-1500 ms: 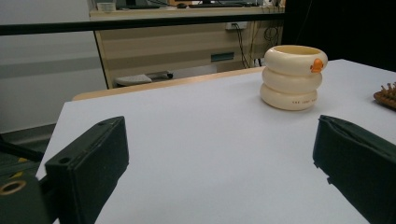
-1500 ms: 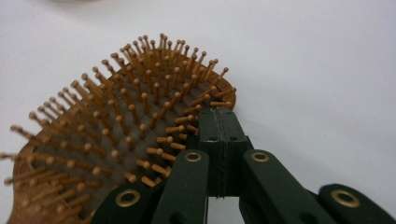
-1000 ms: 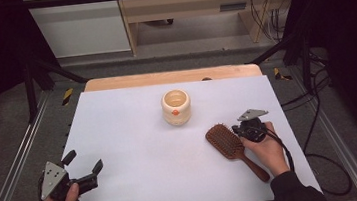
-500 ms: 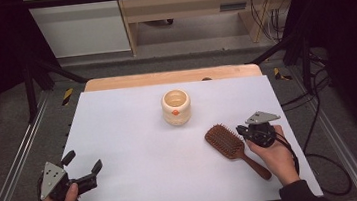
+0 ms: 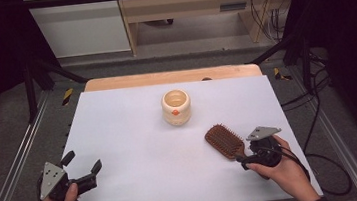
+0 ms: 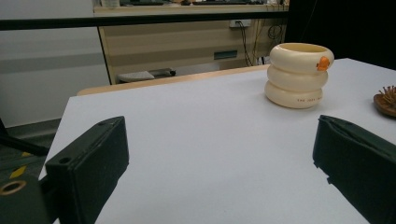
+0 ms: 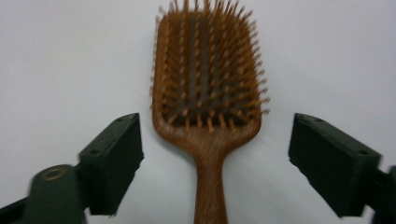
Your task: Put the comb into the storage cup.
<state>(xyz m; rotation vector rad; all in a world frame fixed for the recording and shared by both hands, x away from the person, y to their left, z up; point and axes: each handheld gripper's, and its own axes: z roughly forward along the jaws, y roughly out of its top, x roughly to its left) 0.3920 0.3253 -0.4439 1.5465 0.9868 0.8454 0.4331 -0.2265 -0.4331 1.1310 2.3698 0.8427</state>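
Right gripper (image 7: 215, 163), jaws just opened wide with the handle between them untouched, has let the hairbrush (image 7: 205, 88) lie bristles-up on the surface (image 5: 135, 135), near the cup (image 5: 175, 107).

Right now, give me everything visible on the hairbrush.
The hairbrush is a paddle type, reddish-brown and wood-looking, with a broad rounded-rectangle head and a narrow handle. Rows of matching pins with small tips stand up from a darker pad. It lies flat on the white table, bristles up, near the right edge, head angled toward the cream cup. The right claw has just been opening: its jaws stand wide either side of the handle, pads clear of it. Only the table touches it.
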